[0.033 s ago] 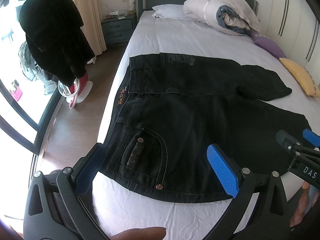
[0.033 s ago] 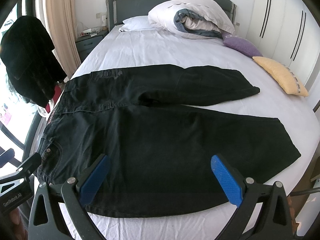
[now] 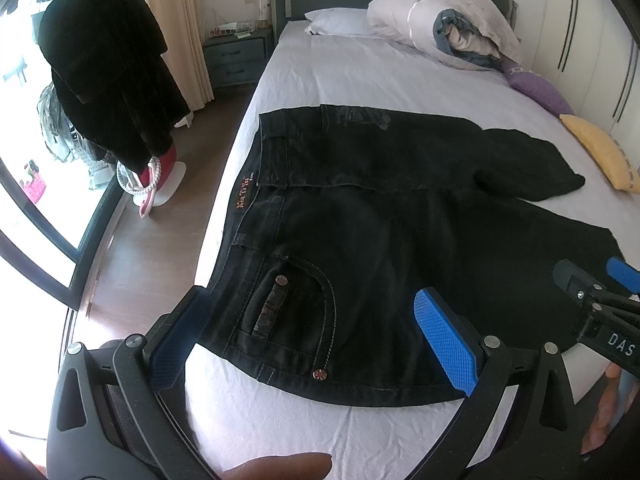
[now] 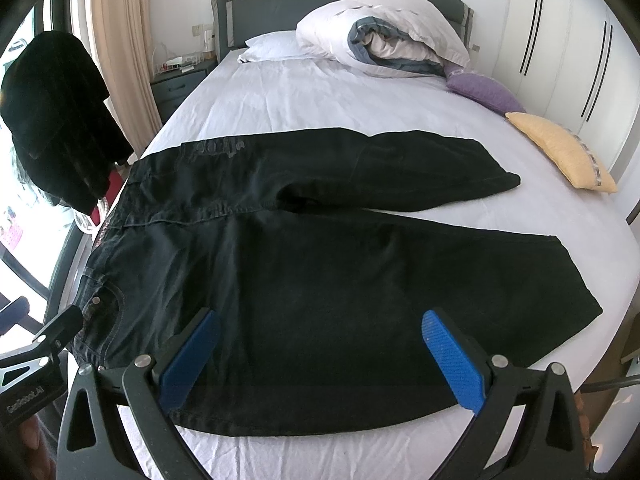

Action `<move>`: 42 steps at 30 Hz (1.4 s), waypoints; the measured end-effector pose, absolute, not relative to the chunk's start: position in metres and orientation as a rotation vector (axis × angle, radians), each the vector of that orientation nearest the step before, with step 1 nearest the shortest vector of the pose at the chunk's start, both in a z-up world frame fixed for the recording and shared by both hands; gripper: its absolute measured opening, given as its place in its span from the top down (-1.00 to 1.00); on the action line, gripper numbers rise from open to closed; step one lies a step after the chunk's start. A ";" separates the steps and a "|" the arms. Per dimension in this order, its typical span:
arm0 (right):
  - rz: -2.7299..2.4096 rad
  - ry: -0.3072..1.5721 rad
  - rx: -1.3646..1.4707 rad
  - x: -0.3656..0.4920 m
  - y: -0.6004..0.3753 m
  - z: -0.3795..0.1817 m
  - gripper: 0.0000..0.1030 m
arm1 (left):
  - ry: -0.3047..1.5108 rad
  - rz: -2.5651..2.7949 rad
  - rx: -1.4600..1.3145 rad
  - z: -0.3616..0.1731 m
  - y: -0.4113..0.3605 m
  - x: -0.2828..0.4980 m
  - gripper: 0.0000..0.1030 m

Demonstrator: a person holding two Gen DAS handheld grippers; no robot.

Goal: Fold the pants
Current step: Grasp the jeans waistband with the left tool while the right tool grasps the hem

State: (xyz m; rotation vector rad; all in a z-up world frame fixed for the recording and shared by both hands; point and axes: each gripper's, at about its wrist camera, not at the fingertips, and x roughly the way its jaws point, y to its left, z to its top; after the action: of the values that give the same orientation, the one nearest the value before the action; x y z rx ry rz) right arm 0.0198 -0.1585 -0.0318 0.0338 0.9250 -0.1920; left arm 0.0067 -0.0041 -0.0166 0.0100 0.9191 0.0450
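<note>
The black jeans [image 4: 320, 264] lie unfolded across the white bed sheet [image 4: 304, 92], waistband at the bed's left edge and both legs fanned out toward the right, the near leg along the foot edge, so its long side is within easy reach, likely for a first fold onto the far leg. The left gripper [image 3: 312, 344] hovers over the hip pocket [image 3: 288, 304] and the right gripper [image 4: 320, 356] over the near thigh, fingers on both spread wide and holding nothing. Beyond them lie a rolled duvet [image 4: 384, 36], purple [image 4: 484, 90] and yellow [image 4: 560, 152] cushions.

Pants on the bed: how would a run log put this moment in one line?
stage: pre-fold | pants: flat on bed | left gripper: open, empty | right gripper: open, empty
</note>
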 end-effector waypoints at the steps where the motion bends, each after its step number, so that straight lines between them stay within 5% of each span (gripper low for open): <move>1: -0.189 0.929 0.034 0.021 -0.160 -0.032 -1.00 | 0.915 0.054 0.021 -0.017 -0.005 0.008 -1.00; 14: 0.106 0.904 0.048 0.090 -0.202 -0.014 -1.00 | 0.936 -0.177 0.012 -0.017 -0.006 0.129 -1.00; 21: 0.474 0.853 -0.238 0.173 -0.215 0.000 -0.97 | 0.933 -0.345 0.131 -0.013 -0.008 0.247 -1.00; 25: 0.591 0.952 -0.313 0.238 -0.230 -0.012 -0.60 | 0.969 -0.426 0.207 -0.022 -0.009 0.329 -0.99; 28: 0.676 1.037 -0.327 0.296 -0.243 -0.021 -0.52 | 1.029 -0.485 0.291 -0.037 -0.011 0.379 -0.97; 31: 0.721 1.066 -0.326 0.337 -0.251 -0.027 -0.50 | 1.102 -0.595 0.319 -0.055 -0.005 0.411 -0.69; 42: 0.783 1.242 -0.404 0.433 -0.253 -0.101 -0.11 | 1.260 -0.744 0.406 -0.113 0.012 0.466 -0.56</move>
State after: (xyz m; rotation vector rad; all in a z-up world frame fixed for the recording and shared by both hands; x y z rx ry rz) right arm 0.4332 -0.2526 -0.1009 -0.4038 1.2415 0.7832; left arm 0.4662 0.0118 -0.1129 0.4058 1.2599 -0.7435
